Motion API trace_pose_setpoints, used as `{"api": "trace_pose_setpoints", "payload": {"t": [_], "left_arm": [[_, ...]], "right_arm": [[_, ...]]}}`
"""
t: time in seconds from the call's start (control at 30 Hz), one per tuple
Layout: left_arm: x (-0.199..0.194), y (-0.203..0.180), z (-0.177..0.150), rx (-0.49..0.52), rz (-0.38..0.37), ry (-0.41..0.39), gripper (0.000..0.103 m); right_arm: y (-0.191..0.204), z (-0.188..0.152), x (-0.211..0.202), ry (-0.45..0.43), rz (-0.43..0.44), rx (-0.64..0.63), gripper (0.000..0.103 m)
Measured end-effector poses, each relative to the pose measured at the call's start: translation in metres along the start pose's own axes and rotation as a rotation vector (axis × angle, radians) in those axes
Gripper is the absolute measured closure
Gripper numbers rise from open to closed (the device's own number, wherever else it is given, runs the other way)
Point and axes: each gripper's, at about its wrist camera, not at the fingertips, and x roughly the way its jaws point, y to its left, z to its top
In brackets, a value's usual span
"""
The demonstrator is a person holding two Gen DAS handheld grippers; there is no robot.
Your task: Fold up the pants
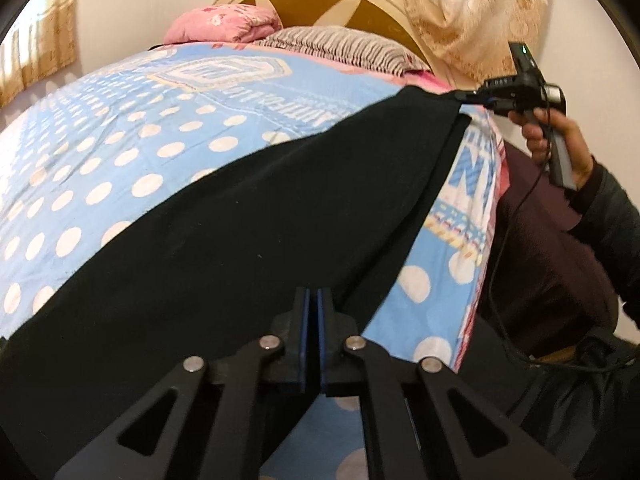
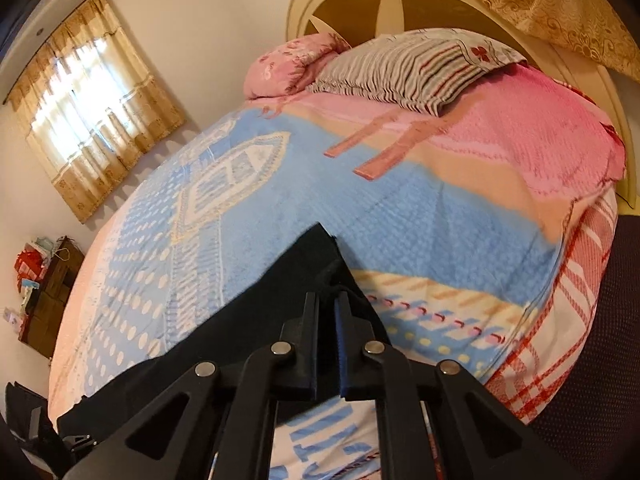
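Two claws, left claw [image 1: 313, 294] and right claw [image 2: 327, 300], pinch pants [image 1: 240, 208] edges on bedspread [image 1: 120, 152].

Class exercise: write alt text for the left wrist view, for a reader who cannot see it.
The left hand-held gripper is shut on the near edge of black pants spread across a blue polka-dot bedspread. At right, a hand holds the right hand-held gripper, pinching the pants' far corner.

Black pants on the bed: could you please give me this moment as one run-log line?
phase: grasp for fold | left hand-held gripper: shut on black pants edge | right hand-held gripper: shut on black pants | black pants: spread on bed cover
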Motion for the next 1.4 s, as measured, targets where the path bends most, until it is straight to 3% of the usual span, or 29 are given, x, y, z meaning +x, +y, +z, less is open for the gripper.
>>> {"api": "trace_pose_setpoints", "payload": {"t": [0.13, 0.43, 0.53, 0.6, 0.67, 0.8, 0.93, 1.03, 1.17, 1.27, 1.4], "left_arm": [[-0.007, 0.005, -0.002, -0.024, -0.017, -0.02, 0.1], [0.004, 0.007, -0.019, -0.031, -0.049, 0.028, 0.1], [0.0, 0.004, -0.016, -0.012, -0.062, 0.018, 0.1], [0.0, 0.003, -0.015, -0.001, -0.059, 0.014, 0.1], [0.002, -0.001, -0.016, 0.02, -0.071, 0.021, 0.099], [0.009, -0.011, -0.021, 0.075, -0.07, 0.043, 0.084], [0.009, -0.007, -0.019, 0.043, -0.102, 0.043, 0.083], [0.011, -0.002, -0.019, 0.015, -0.137, 0.06, 0.082], [0.013, 0.008, -0.021, -0.046, -0.195, 0.07, 0.082], [0.01, 0.008, -0.023, -0.047, -0.202, 0.064, 0.082], [0.0, 0.003, -0.024, -0.026, -0.179, 0.042, 0.081]], "right_arm": [[0.002, -0.007, -0.014, -0.003, -0.008, -0.03, 0.097], [-0.033, -0.033, -0.014, 0.037, -0.054, 0.023, 0.097], [-0.025, -0.027, -0.014, 0.009, -0.07, -0.043, 0.096], [-0.015, -0.023, -0.016, -0.016, -0.106, -0.091, 0.086], [-0.003, -0.019, -0.021, -0.068, -0.147, -0.154, 0.065], [0.006, -0.005, -0.022, -0.107, -0.191, -0.175, 0.064], [0.007, 0.021, 0.0, -0.052, -0.14, -0.175, 0.064], [0.003, 0.034, 0.036, 0.058, -0.108, -0.148, 0.064], [-0.006, 0.037, 0.07, 0.135, -0.251, -0.158, 0.064], [0.002, 0.036, 0.053, 0.07, -0.299, -0.172, 0.064], [0.048, 0.014, 0.015, -0.015, -0.203, -0.296, 0.064]]}}
